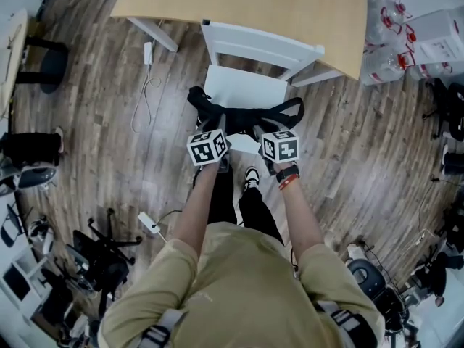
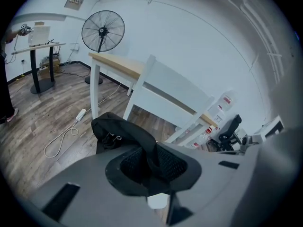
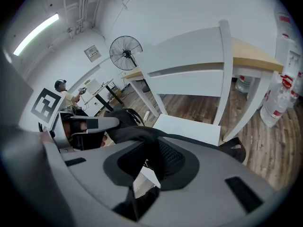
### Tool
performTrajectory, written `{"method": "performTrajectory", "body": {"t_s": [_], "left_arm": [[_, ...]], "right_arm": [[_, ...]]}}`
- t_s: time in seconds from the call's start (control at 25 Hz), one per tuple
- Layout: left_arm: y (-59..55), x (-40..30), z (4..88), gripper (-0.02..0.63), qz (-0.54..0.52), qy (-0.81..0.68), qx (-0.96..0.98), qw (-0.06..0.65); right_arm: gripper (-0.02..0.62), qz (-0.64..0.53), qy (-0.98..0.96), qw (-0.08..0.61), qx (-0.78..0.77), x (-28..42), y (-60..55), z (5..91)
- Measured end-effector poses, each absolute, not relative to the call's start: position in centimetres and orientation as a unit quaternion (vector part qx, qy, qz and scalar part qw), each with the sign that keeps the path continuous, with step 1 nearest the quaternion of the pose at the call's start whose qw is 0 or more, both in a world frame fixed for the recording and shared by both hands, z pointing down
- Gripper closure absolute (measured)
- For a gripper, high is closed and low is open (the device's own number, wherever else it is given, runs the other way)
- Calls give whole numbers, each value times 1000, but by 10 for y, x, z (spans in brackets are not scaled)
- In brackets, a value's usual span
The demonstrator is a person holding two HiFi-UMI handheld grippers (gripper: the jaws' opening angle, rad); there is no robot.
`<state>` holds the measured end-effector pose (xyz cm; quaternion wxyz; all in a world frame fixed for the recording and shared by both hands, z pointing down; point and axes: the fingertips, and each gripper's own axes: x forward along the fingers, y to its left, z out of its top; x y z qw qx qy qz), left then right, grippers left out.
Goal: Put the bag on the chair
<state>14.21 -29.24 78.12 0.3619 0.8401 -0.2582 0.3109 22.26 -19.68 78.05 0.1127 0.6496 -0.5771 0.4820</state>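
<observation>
A black bag (image 1: 243,113) hangs low over the front of the white chair's seat (image 1: 243,87); whether it rests on the seat I cannot tell. My left gripper (image 1: 222,132) is shut on one black strap of the bag (image 2: 150,151). My right gripper (image 1: 259,132) is shut on another strap (image 3: 152,156), with a loop of it trailing to the right (image 1: 293,111). In the left gripper view the bag's body (image 2: 116,129) bulges just beyond the left gripper (image 2: 152,167). The right gripper (image 3: 151,167) points at the seat (image 3: 189,126) and backrest (image 3: 199,74).
The chair is tucked against a wooden table (image 1: 246,6). A white cable with an adapter (image 1: 148,78) lies on the wood floor to the left. Packs of water bottles (image 1: 388,35) stand at the right. A standing fan (image 2: 102,30) and office chairs (image 1: 101,259) are around.
</observation>
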Motion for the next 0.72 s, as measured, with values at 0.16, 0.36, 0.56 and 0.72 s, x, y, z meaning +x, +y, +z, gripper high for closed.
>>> {"method": "performTrajectory", "body": {"t_s": [0.16, 0.36, 0.56, 0.72], "left_arm": [[-296, 154, 814, 528, 326, -257, 829, 376], [-293, 158, 853, 522, 358, -247, 813, 386], [-301, 155, 892, 520, 373, -245, 794, 413], [-305, 154, 911, 514, 378, -242, 789, 420]], "right_arm": [[509, 497, -577, 123, 636, 236, -202, 812], [506, 522, -570, 133, 620, 239, -201, 853], [500, 532, -566, 163, 608, 236, -207, 884], [499, 538, -560, 163, 609, 238, -211, 898]]}}
